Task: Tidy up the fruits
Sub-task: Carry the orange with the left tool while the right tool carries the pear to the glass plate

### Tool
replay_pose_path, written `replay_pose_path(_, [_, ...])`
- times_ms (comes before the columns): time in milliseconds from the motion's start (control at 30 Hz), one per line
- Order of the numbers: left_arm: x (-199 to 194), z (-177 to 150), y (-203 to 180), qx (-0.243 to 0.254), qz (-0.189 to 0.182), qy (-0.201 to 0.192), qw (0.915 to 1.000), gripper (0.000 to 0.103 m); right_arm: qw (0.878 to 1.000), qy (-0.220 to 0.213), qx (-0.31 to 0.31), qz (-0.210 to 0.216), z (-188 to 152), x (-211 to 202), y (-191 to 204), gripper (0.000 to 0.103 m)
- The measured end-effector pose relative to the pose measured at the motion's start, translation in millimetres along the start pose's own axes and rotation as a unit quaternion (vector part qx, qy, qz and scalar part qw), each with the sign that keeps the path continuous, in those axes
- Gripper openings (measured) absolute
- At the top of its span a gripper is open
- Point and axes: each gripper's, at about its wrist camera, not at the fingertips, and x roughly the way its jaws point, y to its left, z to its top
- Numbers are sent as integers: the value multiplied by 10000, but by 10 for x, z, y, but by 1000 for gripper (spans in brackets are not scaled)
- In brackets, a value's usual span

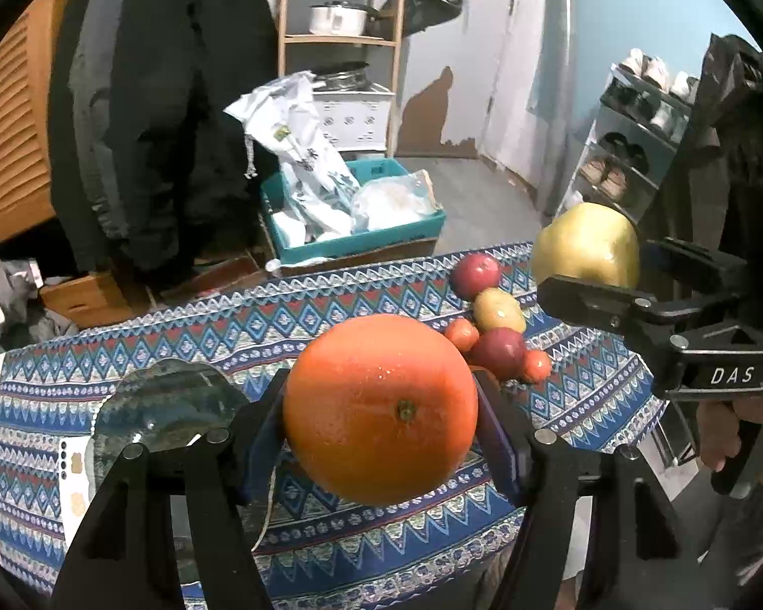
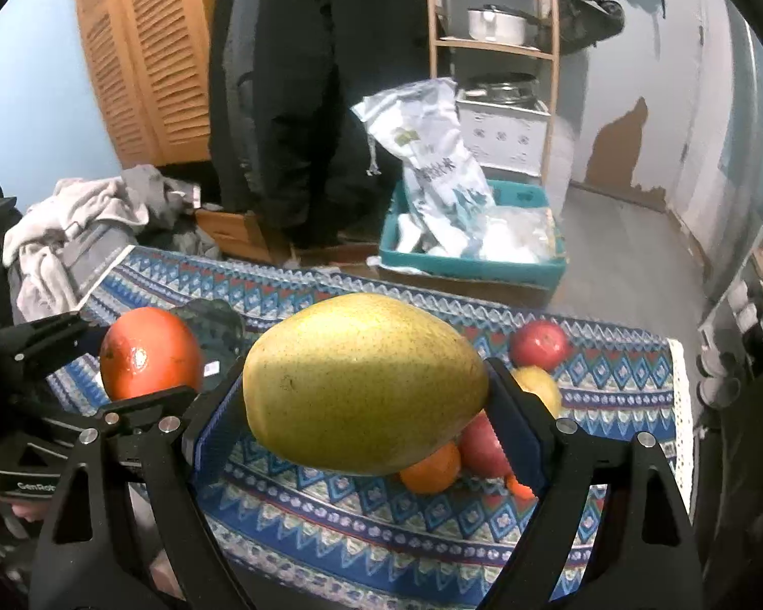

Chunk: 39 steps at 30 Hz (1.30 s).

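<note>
My left gripper [image 1: 380,401] is shut on a large orange [image 1: 381,406] and holds it above the patterned tablecloth [image 1: 178,335]. My right gripper [image 2: 366,391] is shut on a big yellow-green pear [image 2: 363,381], also in the air; it shows at the right of the left wrist view [image 1: 587,244]. A clear glass plate [image 1: 168,406] lies on the cloth at the left, below the orange. Small fruits lie grouped on the right: a red apple [image 1: 475,274], a yellow fruit [image 1: 498,310], a dark red one [image 1: 498,351] and small orange ones [image 1: 460,333].
Beyond the table's far edge stand a teal crate [image 1: 351,239] with plastic bags, hanging dark coats [image 1: 168,101], a wooden shelf with pots [image 1: 338,20] and a shoe rack [image 1: 631,152]. Laundry [image 2: 76,223] lies past the left edge.
</note>
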Motion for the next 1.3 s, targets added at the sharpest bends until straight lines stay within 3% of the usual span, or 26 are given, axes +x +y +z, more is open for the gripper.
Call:
replay_pose_path(733, [-265, -145, 942, -770, 647, -121, 9949, 69, 9974, 164, -390, 578, 386, 491, 877, 87])
replay_pose_path(1300, [-42, -508, 1767, -1536, 1083, 383, 9814, 69, 9892, 769, -516, 1139, 400, 1278, 1431, 87])
